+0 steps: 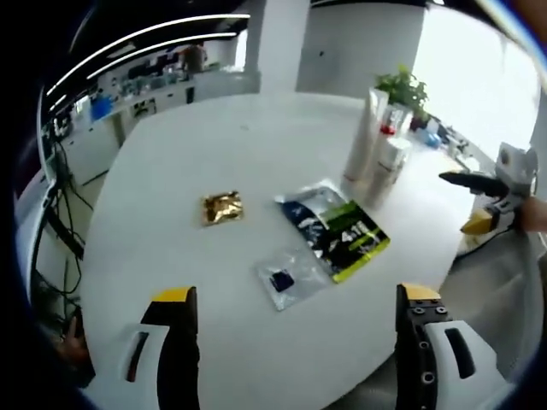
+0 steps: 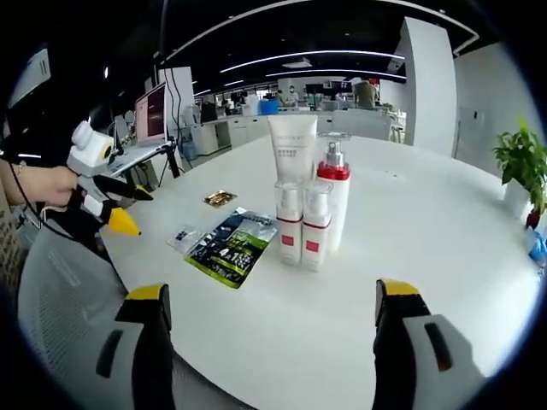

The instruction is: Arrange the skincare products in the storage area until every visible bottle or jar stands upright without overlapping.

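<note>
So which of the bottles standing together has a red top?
The pump bottle, right of the tall white tube. It has a red collar under its pump. The two small bottles in front have clear caps and red labels only.

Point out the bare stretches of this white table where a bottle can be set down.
Free: the wide stretch right of the bottle cluster toward the potted plant, and the near strip before the right hand-held gripper. Crowded: left of the bottles, where the dark sachet, clear packet and gold packet lie.
</note>
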`<state>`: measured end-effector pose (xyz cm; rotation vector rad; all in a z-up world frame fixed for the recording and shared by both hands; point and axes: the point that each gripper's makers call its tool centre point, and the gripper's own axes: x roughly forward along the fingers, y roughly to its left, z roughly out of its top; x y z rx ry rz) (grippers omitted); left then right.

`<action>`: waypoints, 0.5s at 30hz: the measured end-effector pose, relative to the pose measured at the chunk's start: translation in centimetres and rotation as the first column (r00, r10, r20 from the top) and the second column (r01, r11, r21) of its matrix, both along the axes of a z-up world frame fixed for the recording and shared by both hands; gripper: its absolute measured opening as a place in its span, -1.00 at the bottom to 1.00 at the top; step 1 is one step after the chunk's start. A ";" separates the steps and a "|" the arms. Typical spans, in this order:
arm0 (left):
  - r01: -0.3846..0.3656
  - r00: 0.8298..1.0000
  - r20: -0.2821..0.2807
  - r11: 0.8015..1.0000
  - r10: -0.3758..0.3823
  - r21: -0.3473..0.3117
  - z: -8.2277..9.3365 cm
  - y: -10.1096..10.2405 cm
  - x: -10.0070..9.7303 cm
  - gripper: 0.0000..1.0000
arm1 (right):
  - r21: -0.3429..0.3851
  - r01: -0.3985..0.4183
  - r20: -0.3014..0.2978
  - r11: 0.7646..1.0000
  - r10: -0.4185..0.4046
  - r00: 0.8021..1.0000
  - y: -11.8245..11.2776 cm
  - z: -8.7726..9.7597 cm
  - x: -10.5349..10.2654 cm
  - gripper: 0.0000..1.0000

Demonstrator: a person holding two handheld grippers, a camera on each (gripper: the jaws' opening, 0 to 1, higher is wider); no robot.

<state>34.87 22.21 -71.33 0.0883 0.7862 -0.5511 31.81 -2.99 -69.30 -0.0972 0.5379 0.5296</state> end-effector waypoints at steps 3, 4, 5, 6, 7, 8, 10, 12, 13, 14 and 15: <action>-0.002 1.000 -0.002 1.000 0.002 0.020 -0.2 0.2 0.9 0.86 | 0.000 0.000 -0.003 1.000 0.000 1.000 0.0 0.0 0.0 0.99; -0.002 1.000 -0.006 1.000 0.003 0.026 -0.2 0.2 1.2 0.85 | 0.001 0.001 -0.004 1.000 -0.001 1.000 0.0 -0.1 0.0 0.99; -0.002 1.000 -0.007 1.000 0.002 0.030 -0.3 0.2 1.5 0.84 | 0.002 0.002 -0.004 1.000 -0.002 1.000 0.0 -0.1 0.0 0.99; 0.000 1.000 -0.009 0.999 0.000 0.033 -0.4 0.2 1.8 0.83 | 0.004 0.004 -0.006 1.000 -0.004 1.000 -0.1 -0.1 0.0 0.99; 0.000 1.000 -0.011 0.999 0.001 0.035 -0.5 0.2 2.1 0.82 | 0.005 0.005 -0.006 1.000 -0.005 1.000 -0.1 -0.1 0.0 0.99; -0.001 1.000 -0.013 0.999 0.002 0.042 -0.7 0.2 2.4 0.82 | 0.006 0.007 -0.007 1.000 -0.007 1.000 -0.1 -0.1 0.0 0.99; -0.001 1.000 -0.015 0.999 0.002 0.054 -0.9 0.3 2.9 0.83 | 0.007 0.010 -0.009 1.000 -0.010 1.000 -0.1 0.0 0.0 0.99; -0.002 1.000 -0.027 0.998 0.004 0.068 -1.3 0.3 3.4 0.84 | 0.008 0.013 -0.010 1.000 -0.013 1.000 -0.2 -0.1 0.1 0.99; -0.005 0.999 -0.034 0.997 0.008 0.074 -1.6 0.4 3.8 0.84 | 0.008 0.015 -0.011 1.000 -0.015 1.000 -0.2 -0.1 0.1 0.99; -0.006 0.999 -0.038 0.997 0.009 0.077 -1.7 0.4 4.0 0.84 | 0.006 0.016 -0.011 1.000 -0.016 1.000 -0.3 -0.1 0.1 0.99; -0.010 0.999 -0.040 0.997 0.013 0.081 -1.8 0.5 4.2 0.84 | 0.004 0.017 -0.012 1.000 -0.017 1.000 -0.3 -0.1 0.1 0.99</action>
